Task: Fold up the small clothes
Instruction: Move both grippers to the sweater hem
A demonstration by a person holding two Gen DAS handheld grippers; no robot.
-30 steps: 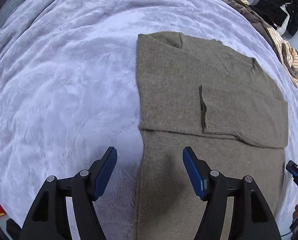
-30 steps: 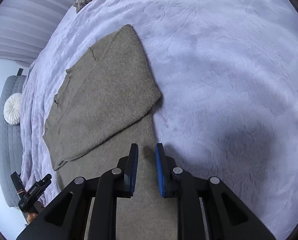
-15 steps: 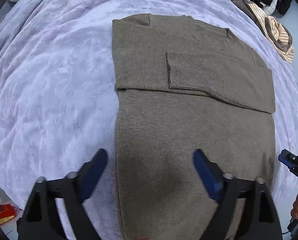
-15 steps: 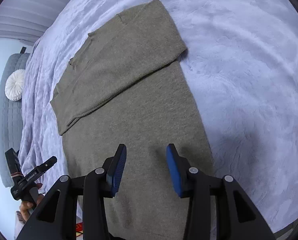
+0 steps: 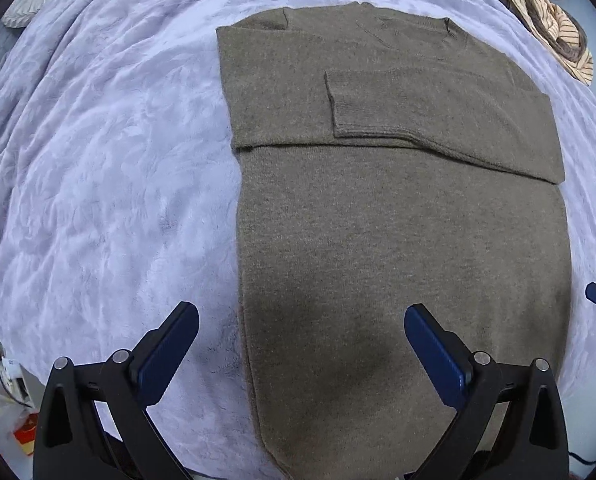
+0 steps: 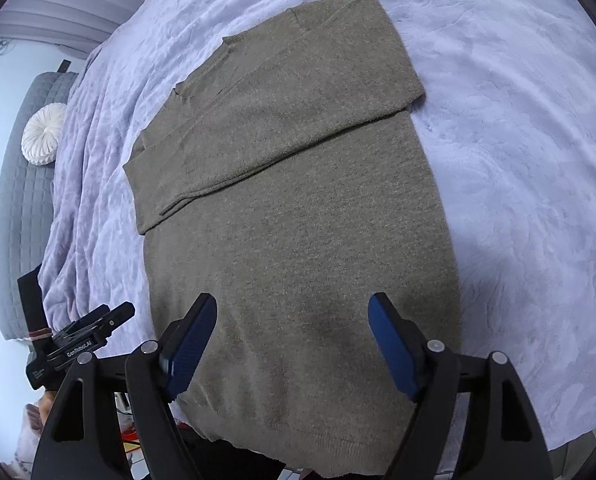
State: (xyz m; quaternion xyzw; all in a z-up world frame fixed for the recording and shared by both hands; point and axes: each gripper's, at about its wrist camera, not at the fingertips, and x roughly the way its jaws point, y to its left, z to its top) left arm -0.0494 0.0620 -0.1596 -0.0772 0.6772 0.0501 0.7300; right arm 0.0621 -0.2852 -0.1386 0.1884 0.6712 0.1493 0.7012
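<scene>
Both claws have drawn back toward the bed's [image 5: 97, 160] near edge, left claw [image 5: 301, 330] released, right claw [image 6: 292, 322] opening empty over the sweater [image 5: 398, 220], whose overhanging hem may slide off.

Counted one olive-brown sweater [image 5: 398, 240], laid flat, with one ribbed cuff [image 5: 362, 104] showing across its chest. Found one lavender blanket [image 5: 97, 160] beneath it. Noted two grippers: the left gripper [image 5: 302, 344] and the right gripper [image 6: 293, 340], each with two blue pads, four pads in all. Saw one round white cushion [image 6: 43, 134] on one grey quilted headboard or seat [image 6: 21, 200]. Spotted one heap of loose clothes [image 5: 554, 28] at the far corner; could not tell how many garments made it up. Glimpsed a little clutter on the floor [image 5: 13, 400], too small and blurred to count.
</scene>
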